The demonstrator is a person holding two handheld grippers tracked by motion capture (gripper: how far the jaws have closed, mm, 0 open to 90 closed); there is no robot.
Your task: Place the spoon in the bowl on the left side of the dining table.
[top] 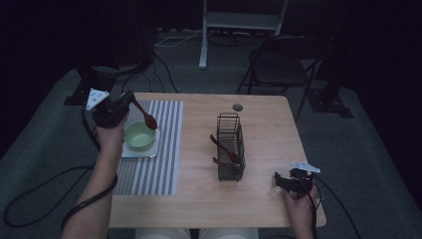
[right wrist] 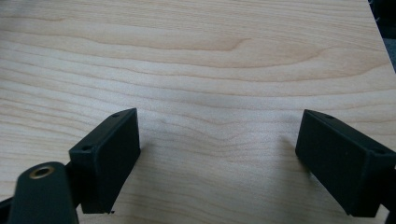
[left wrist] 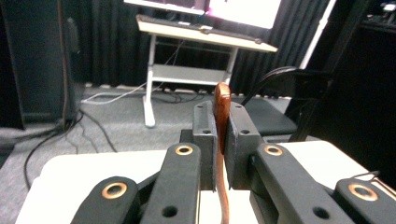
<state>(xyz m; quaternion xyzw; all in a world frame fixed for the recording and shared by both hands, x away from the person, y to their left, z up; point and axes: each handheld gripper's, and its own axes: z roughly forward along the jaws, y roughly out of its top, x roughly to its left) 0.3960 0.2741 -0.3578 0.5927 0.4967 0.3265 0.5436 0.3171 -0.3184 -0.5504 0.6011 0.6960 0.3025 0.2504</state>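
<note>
Left gripper (top: 124, 101) is clamped on the handle of a brown spoon (top: 145, 116), whose bowl end hangs just above the green bowl (top: 139, 135) on a small tray (top: 152, 151), set on the striped mat (top: 161, 149). The grip looks thin and near the handle's end, so the spoon could pivot or slip out, and lowering it off-centre might tip or nudge the bowl. Further right, 2 more spoons lean in the wire rack (top: 230, 147). Right gripper (top: 281, 181) rests on the table (top: 263, 124), jaws apart and empty. No brand, label or writing is readable anywhere.
</note>
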